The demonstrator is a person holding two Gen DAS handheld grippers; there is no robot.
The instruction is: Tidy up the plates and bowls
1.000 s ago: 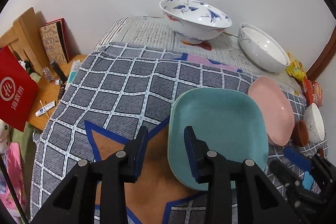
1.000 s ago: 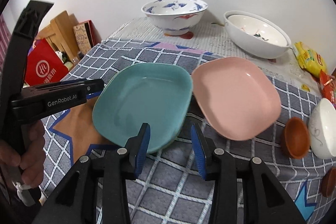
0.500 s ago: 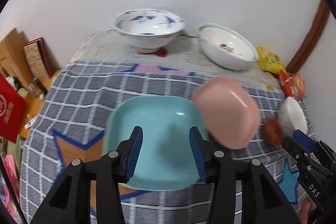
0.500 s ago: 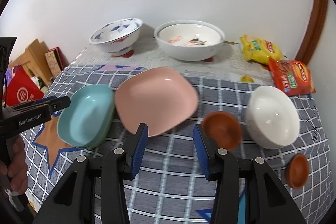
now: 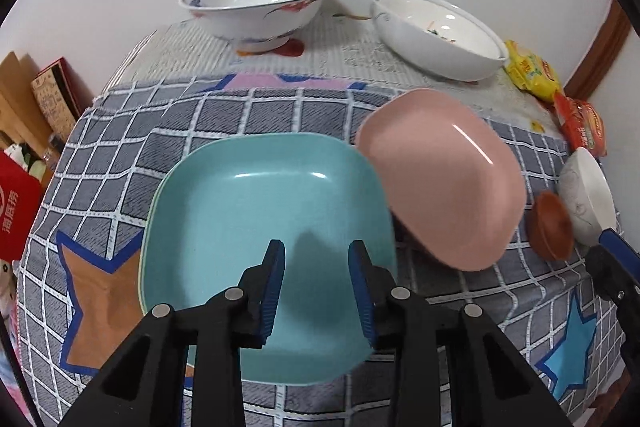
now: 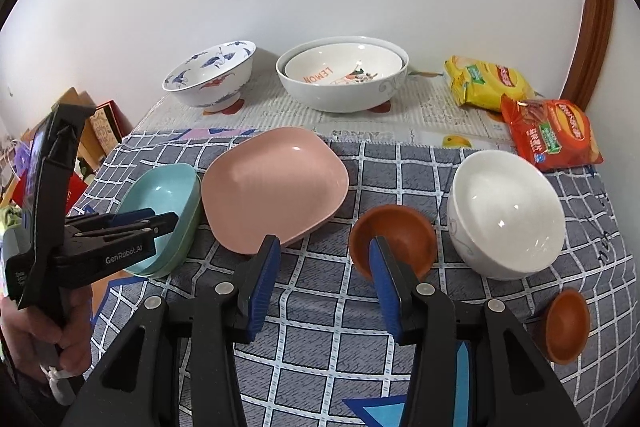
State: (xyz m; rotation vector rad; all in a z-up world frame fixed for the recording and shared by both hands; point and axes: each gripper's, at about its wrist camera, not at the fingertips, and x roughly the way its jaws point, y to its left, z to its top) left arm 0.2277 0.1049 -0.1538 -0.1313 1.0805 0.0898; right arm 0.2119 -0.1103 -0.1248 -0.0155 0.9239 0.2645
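A teal square plate [image 5: 256, 211] lies on a pale green one on the checked cloth. A pink square plate [image 5: 440, 179] leans tilted over its right rim. My left gripper [image 5: 316, 251] hovers over the teal plate's near half; its jaws are closing with nothing between them. In the right wrist view my right gripper [image 6: 325, 247] stands open over the cloth. The pink plate [image 6: 272, 187] is at its left finger and a small brown bowl [image 6: 400, 227] behind its right finger. A white bowl [image 6: 504, 215] and a second brown bowl [image 6: 568, 327] sit further right.
At the back stand a blue-patterned bowl [image 6: 212, 75] and two nested white bowls [image 6: 344, 75] on newspaper. Snack packets [image 6: 484, 83] lie at the back right. A hand [image 6: 48, 339] holds the left gripper [image 6: 168, 223]. Boxes and a red bag [image 5: 16, 199] stand beyond the table's left edge.
My left gripper moved right, from beside the teal plate to over it; its jaws widened, then narrowed. My right gripper swung right, from the teal plate to the pink plate and brown bowl.
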